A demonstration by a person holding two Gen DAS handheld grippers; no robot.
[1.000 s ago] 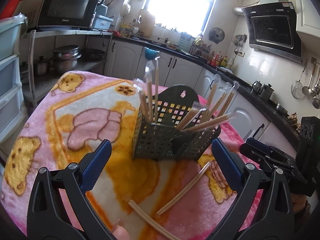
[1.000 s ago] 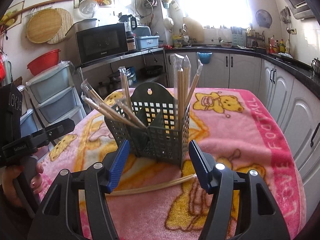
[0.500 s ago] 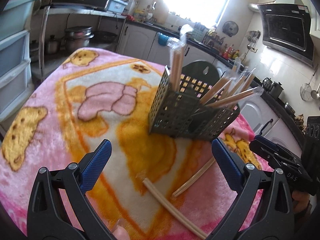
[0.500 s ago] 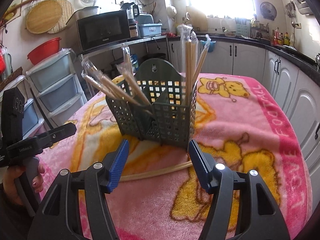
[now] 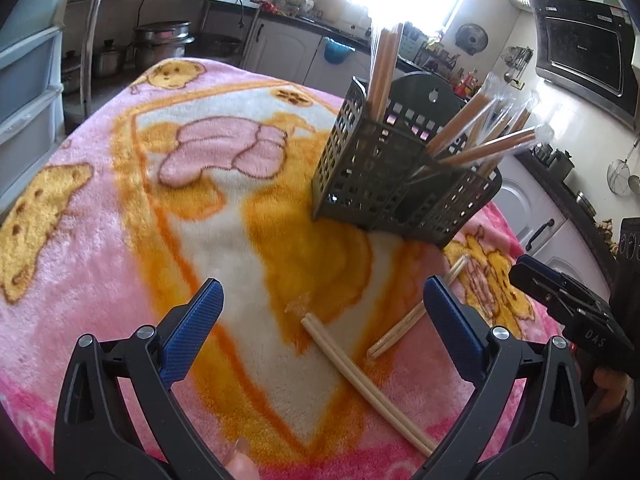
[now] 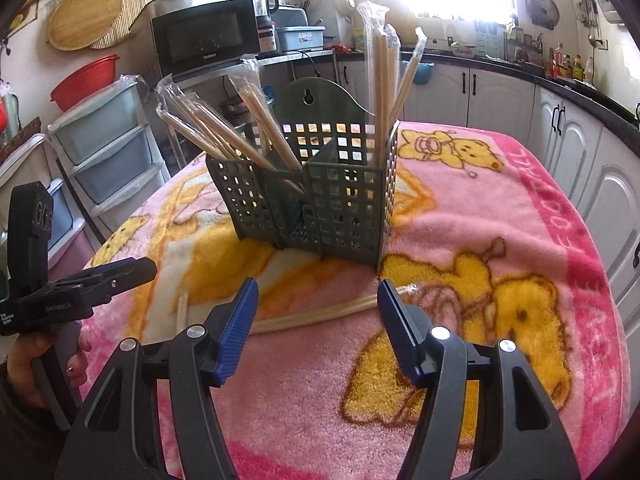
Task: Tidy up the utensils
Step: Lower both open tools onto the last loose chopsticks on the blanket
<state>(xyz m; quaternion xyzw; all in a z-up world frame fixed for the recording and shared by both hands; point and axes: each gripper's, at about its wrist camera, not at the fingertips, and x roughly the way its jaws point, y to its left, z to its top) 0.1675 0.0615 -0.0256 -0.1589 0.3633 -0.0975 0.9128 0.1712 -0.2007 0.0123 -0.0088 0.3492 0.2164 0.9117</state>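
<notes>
A grey-green lattice utensil holder point(image 5: 400, 184) point(image 6: 320, 204) stands on a pink and yellow bear blanket point(image 5: 120, 208) point(image 6: 500, 208); several wrapped chopstick pairs stick out of its compartments. Two wrapped pairs lie loose on the blanket. One pair point(image 5: 364, 376) runs between my left gripper's point(image 5: 320, 332) blue pads, which stand wide open above it. The other pair point(image 5: 416, 312) point(image 6: 320, 316) lies crosswise between my right gripper's point(image 6: 316, 320) open fingers, apart from both pads. In the right wrist view the first pair point(image 6: 182, 312) shows only its end beside the left gripper point(image 6: 80, 292).
The table ends at the blanket's edges, with white kitchen cabinets point(image 6: 500, 96) to the right and stacked plastic drawers point(image 6: 108, 152) to the left. A microwave point(image 6: 208, 40) sits on a shelf behind. A person's hand point(image 6: 36, 360) holds the left gripper.
Both grippers have sunk toward the blanket and the loose chopsticks. The holder now sits higher and larger in both views; the left view has swung left. Jaws unchanged.
</notes>
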